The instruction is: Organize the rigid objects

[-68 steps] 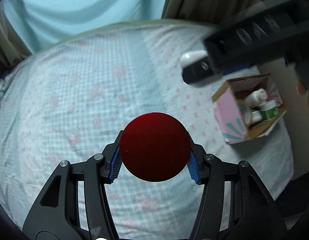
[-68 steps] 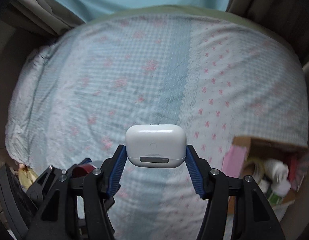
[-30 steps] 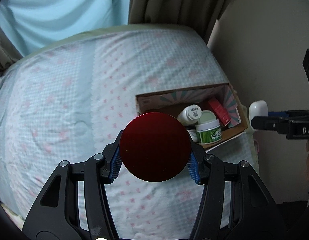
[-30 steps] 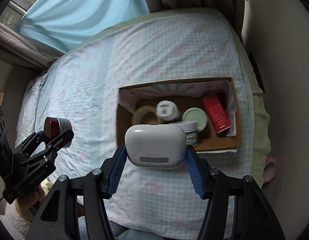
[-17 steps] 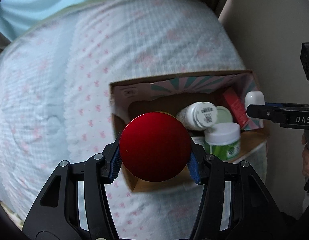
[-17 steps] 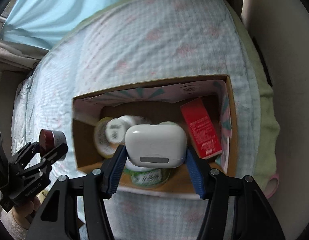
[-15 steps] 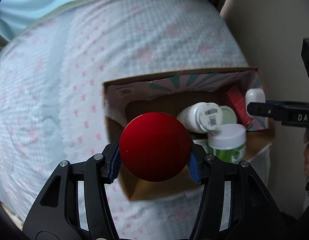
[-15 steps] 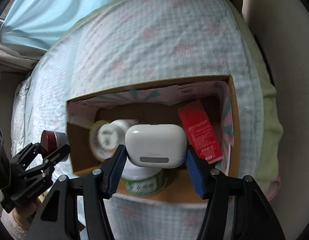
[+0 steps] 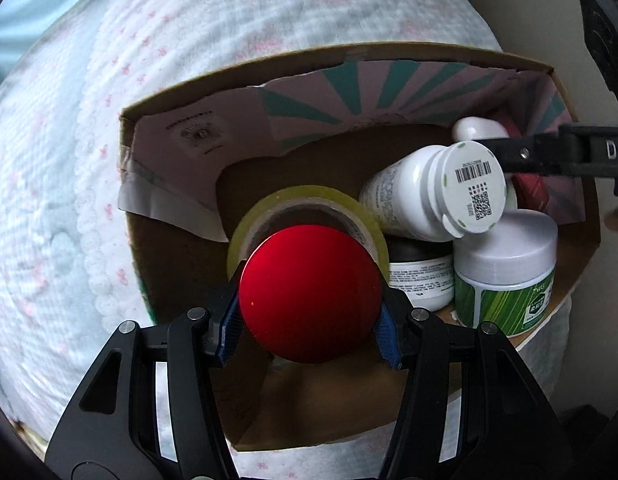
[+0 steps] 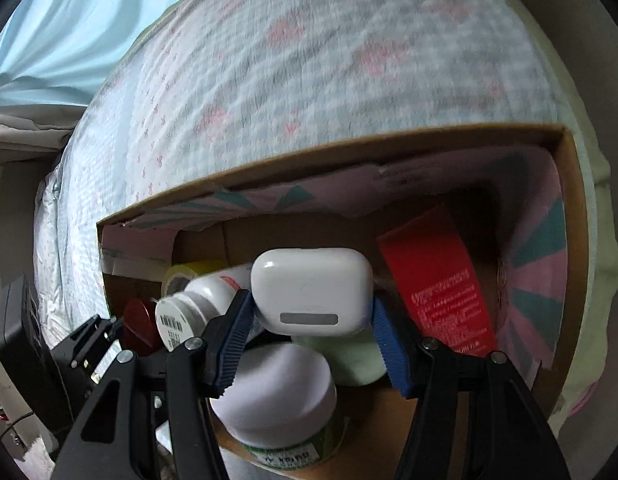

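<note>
While both grippers grip items, white case (image 10: 311, 290) perhaps tilts over box (image 10: 565, 264)

Your red disc (image 9: 311, 294) hides most of the tape roll (image 9: 309, 204) behind it. The bedspread (image 10: 329, 60) is motion-blurred, and the dark-lidded jar (image 9: 421, 276) is half covered by the bottle (image 9: 429, 196).

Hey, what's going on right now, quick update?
Left gripper shut on red round tin, right gripper on white earbud case. Both over cardboard box. Tape roll, bottles crowd below.
</note>
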Demonstrator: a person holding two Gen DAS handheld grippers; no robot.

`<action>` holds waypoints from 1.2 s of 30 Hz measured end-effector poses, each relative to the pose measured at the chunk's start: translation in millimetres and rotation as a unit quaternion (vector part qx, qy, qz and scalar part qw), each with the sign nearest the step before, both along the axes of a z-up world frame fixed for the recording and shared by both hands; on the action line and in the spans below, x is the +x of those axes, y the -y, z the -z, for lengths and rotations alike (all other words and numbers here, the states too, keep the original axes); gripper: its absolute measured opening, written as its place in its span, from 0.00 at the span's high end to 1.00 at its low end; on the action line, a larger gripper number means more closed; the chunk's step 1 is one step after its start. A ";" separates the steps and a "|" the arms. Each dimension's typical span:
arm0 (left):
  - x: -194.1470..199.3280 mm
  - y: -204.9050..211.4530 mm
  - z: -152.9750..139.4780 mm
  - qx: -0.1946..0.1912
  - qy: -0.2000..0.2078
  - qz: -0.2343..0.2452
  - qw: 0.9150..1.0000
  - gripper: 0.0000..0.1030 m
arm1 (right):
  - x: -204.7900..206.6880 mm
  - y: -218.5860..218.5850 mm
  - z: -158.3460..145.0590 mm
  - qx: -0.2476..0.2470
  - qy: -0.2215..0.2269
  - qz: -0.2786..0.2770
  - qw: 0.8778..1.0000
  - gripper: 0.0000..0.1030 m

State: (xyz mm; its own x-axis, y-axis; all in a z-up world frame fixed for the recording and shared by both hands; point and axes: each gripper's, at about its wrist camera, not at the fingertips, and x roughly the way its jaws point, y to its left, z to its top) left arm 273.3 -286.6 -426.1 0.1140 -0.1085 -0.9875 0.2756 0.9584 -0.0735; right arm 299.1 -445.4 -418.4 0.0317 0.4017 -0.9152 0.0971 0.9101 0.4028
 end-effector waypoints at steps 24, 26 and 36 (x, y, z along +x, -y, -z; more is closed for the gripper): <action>-49.8 -38.5 -97.8 -0.028 0.063 -0.042 0.997 0.00 | -53.8 14.0 -69.0 -0.032 0.046 0.089 0.994 0.00; -54.1 -40.8 -108.7 -0.031 0.072 -0.044 0.996 0.00 | -58.1 11.3 -81.9 -0.032 0.055 0.092 0.994 0.00; -88.4 -82.7 -196.3 -0.048 0.143 -0.051 0.987 0.00 | -94.3 -23.0 -170.5 -0.069 0.126 0.081 0.986 0.00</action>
